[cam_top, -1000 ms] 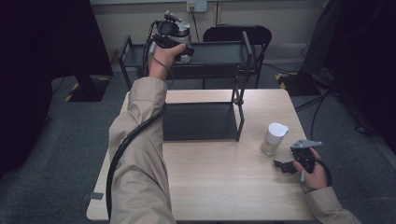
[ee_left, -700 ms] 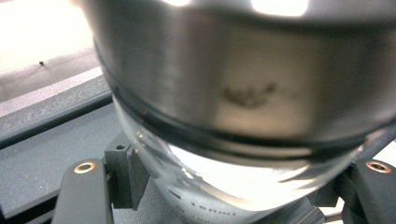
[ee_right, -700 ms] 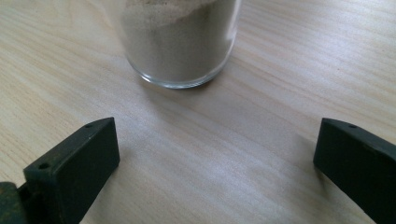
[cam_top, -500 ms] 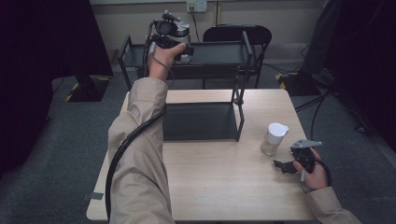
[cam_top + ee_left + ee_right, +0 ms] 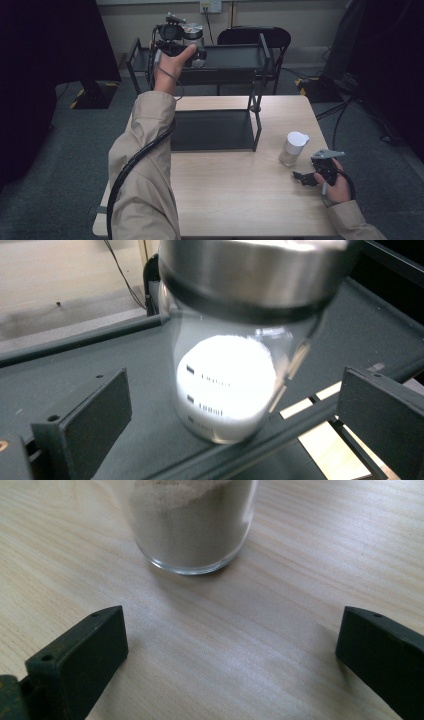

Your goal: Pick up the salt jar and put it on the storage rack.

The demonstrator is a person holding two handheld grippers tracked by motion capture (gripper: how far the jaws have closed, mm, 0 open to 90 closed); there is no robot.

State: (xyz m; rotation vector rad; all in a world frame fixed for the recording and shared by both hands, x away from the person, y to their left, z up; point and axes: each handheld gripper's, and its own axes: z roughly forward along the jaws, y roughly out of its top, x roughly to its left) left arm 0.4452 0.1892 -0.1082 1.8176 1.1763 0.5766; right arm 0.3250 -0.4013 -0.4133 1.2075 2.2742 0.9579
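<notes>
The left claw (image 5: pixel 192 50), at the upper centre of the high view, has just been opening and now stands wide, its two black jaws parted at the lower corners of the left gripper view (image 5: pixel 230 440) with a glass jar (image 5: pixel 235 345) between them but clear of both pads. The jar, capped with a metal lid (image 5: pixel 250 270) and part filled with white powder, stands upright on the top shelf of a dark metal rack (image 5: pixel 125 365), near that shelf's front edge. In the high view the same jar (image 5: pixel 194 34) shows just past the claw at the top of the frame, on the rack's upper shelf (image 5: pixel 230 55), while the person's left hand (image 5: pixel 172 65) and beige sleeve reach up to it from the bottom left, a black cable trailing along the forearm.

The right claw (image 5: pixel 300 177), at the lower right of the high view, rests low over the wooden counter (image 5: pixel 240 200) with its jaws spread wide and nothing between them, as the right gripper view (image 5: pixel 230 650) shows. Just ahead of it stands a second glass jar (image 5: pixel 192 525), holding brownish powder, at the top of that frame; in the high view this jar (image 5: pixel 294 148), topped in white, stands on the counter right of centre, near the claw but apart from it, beside the rack's lower shelf (image 5: pixel 210 130)
</notes>
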